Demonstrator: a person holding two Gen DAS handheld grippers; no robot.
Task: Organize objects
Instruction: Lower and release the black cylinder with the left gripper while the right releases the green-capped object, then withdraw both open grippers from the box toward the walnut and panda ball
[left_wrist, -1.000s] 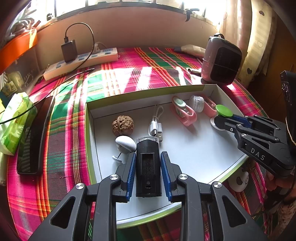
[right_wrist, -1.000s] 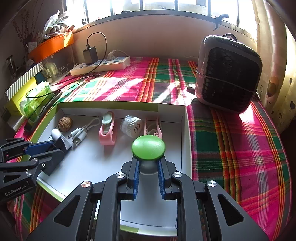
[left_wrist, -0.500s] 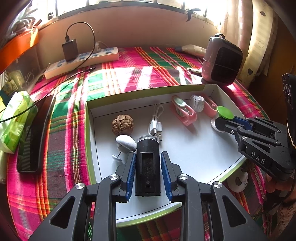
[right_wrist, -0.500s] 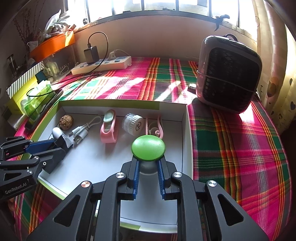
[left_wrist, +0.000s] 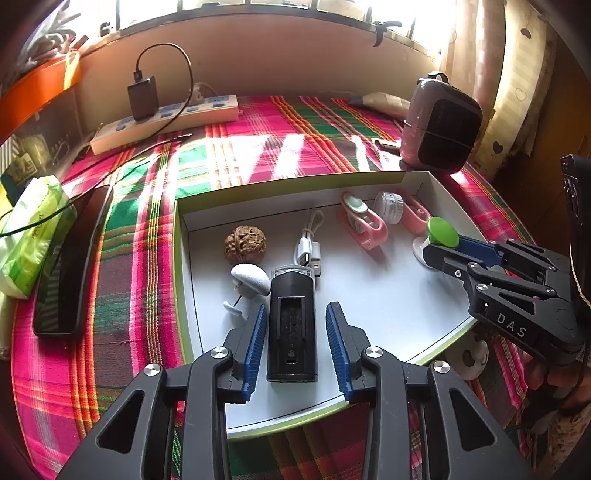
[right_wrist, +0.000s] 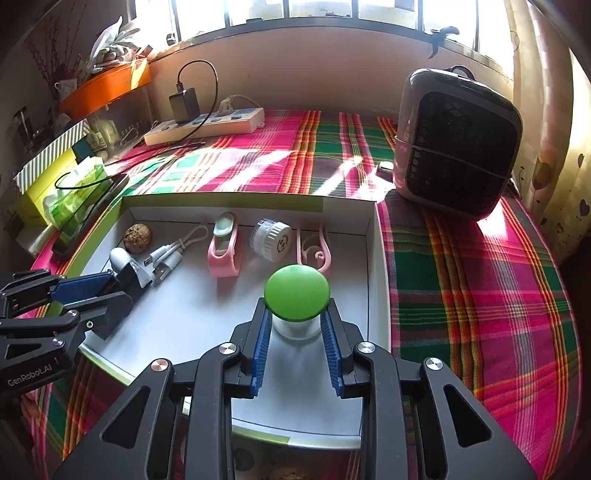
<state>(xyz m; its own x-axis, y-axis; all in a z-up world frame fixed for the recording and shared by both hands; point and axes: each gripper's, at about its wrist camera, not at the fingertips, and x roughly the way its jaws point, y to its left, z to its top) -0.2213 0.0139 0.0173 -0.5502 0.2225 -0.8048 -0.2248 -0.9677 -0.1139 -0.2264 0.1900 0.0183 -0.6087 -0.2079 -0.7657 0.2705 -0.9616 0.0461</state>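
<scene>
My left gripper (left_wrist: 295, 325) has just been opening, and the black case (left_wrist: 291, 325) lies free between its blue pads at the near-left of the white tray (left_wrist: 388, 306). My right gripper (right_wrist: 295, 325) has just been opening too; the green-capped hook (right_wrist: 296, 297) stands between its parted pads near the tray's right wall.

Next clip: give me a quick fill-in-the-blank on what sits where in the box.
1. The black device lies between the ____ gripper's fingers.
2. The knob between the right gripper's fingers has a ____ top.
3. The walnut lies inside the ____.

Missing words: left; green; box
</scene>
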